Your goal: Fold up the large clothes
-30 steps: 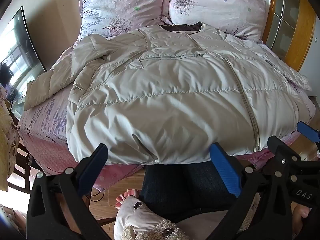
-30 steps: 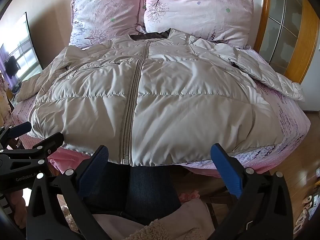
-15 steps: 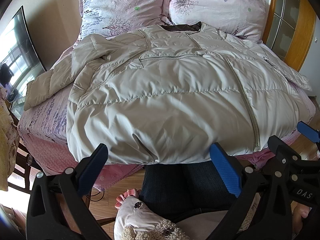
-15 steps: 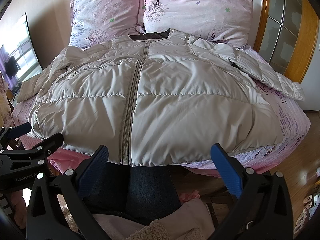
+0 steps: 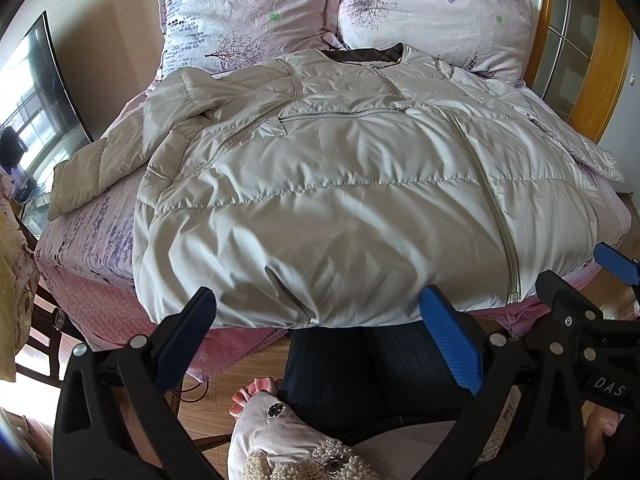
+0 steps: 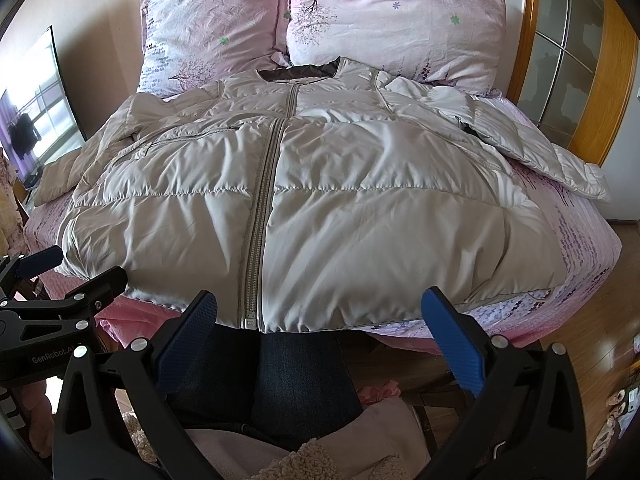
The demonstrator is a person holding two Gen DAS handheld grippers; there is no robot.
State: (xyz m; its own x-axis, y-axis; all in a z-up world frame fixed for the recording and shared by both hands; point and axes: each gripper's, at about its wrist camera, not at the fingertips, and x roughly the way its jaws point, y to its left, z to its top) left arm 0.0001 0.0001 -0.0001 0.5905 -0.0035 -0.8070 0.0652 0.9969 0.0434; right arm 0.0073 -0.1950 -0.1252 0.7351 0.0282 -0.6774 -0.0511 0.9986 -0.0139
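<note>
I am holding the left gripper and right gripper spread wide and empty at the near hem, because the jacket is lying flat, zipped, unfolded on the bed.

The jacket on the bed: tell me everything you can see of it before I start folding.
The jacket is a pale beige quilted puffer of shiny fabric, lying front up and unfolded on the pink bed. Its zipper is closed, the dark collar lining touches the pillows, both sleeves spread sideways, and the hem overhangs the near edge. Neither gripper touches it.
</note>
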